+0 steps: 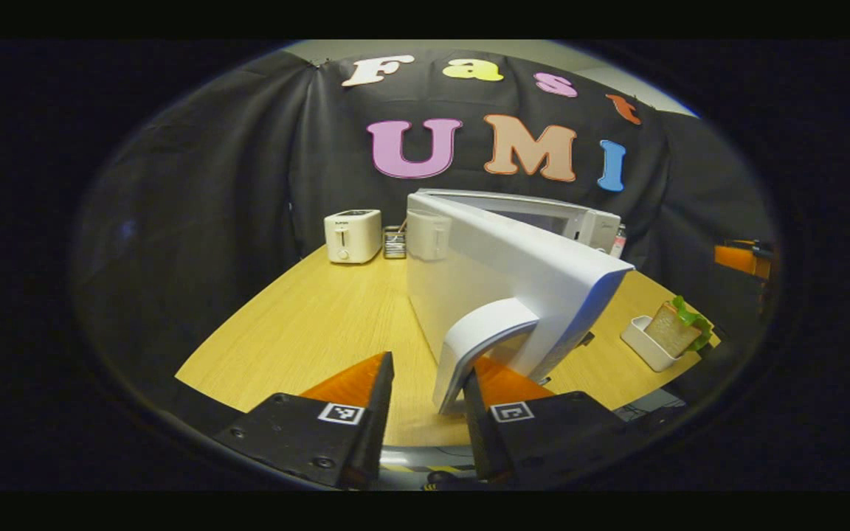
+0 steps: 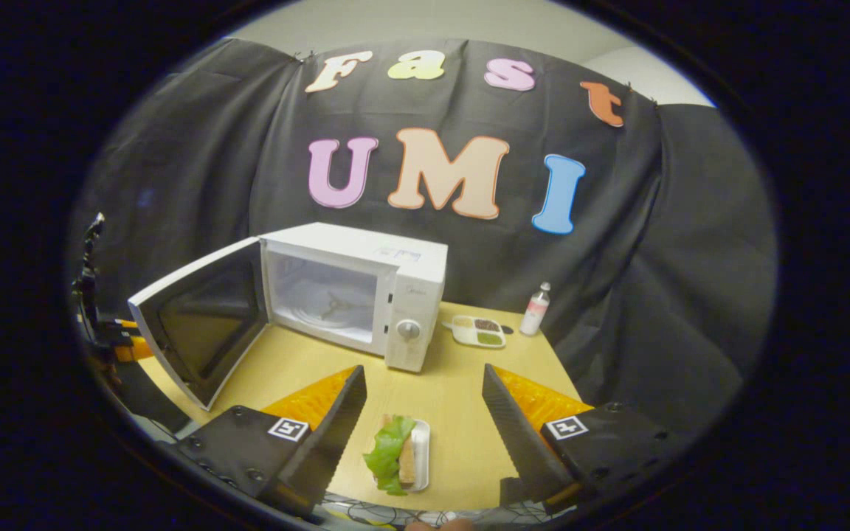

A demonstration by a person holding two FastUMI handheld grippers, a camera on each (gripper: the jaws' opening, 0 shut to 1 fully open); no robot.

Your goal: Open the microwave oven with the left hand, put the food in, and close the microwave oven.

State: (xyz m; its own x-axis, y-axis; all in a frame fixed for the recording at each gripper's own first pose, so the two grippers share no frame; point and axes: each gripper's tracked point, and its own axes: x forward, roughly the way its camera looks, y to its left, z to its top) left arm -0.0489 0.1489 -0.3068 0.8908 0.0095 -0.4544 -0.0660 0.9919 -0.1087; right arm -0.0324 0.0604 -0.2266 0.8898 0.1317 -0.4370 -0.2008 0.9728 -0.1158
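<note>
We're holding the white microwave oven [image 2: 355, 295] door [image 1: 499, 284] swung wide, left gripper [image 1: 429, 394] fingers apart around its curved handle [image 1: 480, 343], right gripper [image 2: 421, 409] fingers apart, hovering above the lettuce sandwich [image 2: 393, 453] in its white tray at 6 o'clock, loading and closing pending.

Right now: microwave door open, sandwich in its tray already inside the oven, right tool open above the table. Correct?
Not quite. The sandwich in its tray is not inside the oven; it lies on the table in front of the microwave, between the right tool's open fingers, as the right gripper view shows. The door is open.
</note>
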